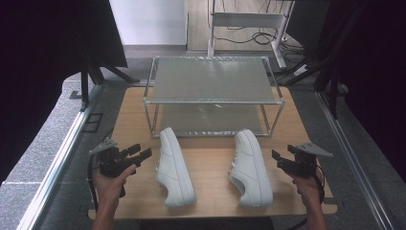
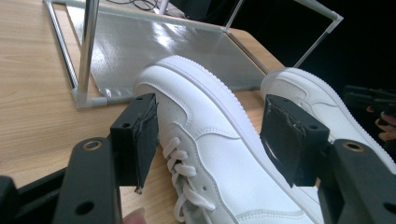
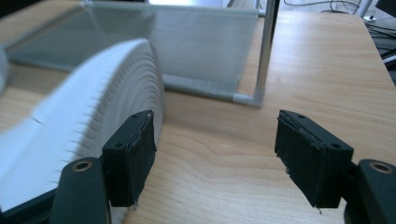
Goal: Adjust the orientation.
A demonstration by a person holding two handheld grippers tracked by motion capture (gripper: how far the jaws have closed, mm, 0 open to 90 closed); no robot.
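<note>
Both grippers have their jaws spread wide, so the left gripper (image 1: 143, 152) should slide over the left white shoe (image 1: 174, 165) lying near the rack (image 1: 213, 101) and squeeze its sides gently, while the right gripper (image 1: 276, 158) waits by the right white shoe (image 1: 250, 166).

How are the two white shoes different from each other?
The left shoe lies nearer the left hand-held gripper; the right shoe lies nearer the right hand-held gripper. The left shoe's toe leans toward the left, the right shoe's points nearly straight at the rack. Both are white and rest on the table.
</note>
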